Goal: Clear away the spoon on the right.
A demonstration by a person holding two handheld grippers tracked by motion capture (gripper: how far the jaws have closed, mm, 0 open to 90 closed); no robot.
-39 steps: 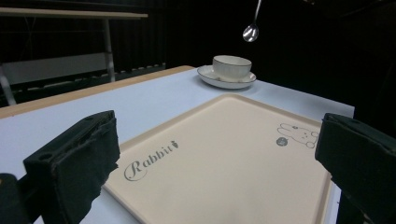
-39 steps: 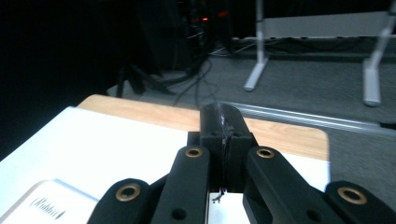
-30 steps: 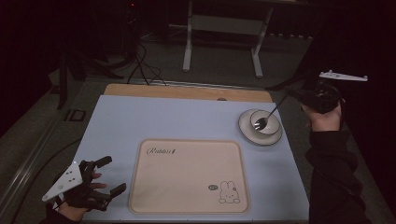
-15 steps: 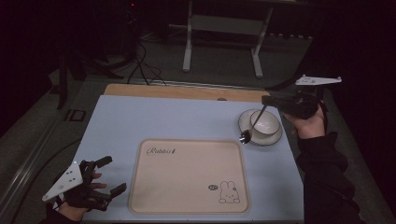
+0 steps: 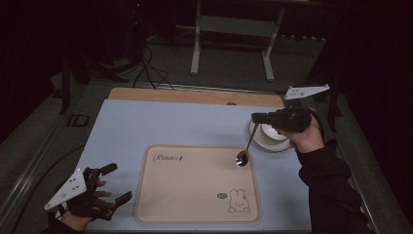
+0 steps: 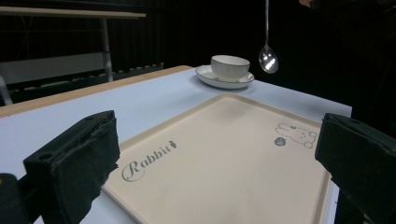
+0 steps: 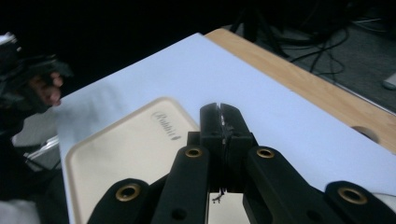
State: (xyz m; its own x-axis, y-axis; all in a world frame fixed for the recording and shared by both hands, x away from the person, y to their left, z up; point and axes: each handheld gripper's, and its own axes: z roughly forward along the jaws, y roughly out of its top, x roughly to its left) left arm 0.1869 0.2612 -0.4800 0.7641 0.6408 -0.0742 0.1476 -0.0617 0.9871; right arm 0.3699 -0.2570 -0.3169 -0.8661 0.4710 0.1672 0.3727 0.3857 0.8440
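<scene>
At the near left corner of the pale blue table (image 5: 146, 124) the left gripper (image 5: 109, 184) lies low in the person's left hand (image 5: 80, 207), its jaws spread wide with nothing between them; in the left gripper view the two black jaws stand far apart at either edge of the picture. Just to its right lies a cream tray (image 5: 195, 195), flat on the table, printed with the word "Rabbit" near its far left corner and a small rabbit drawing (image 5: 238, 201) near its near right corner. Above the tray's far right corner hangs a metal spoon (image 5: 245, 148), bowl end down and handle up, clear of the tray surface as the left gripper view shows (image 6: 268, 56). Its handle is pinched at the top by the right gripper (image 5: 258, 118), whose jaws are pressed together on it; the right gripper view shows them closed tight (image 7: 221, 122). The person's right hand (image 5: 307, 136) holds that gripper above the table's right side. Beneath and just behind the hand sits a white bowl (image 6: 229, 66) on a white saucer (image 6: 210, 77), beside the tray's far right corner
</scene>
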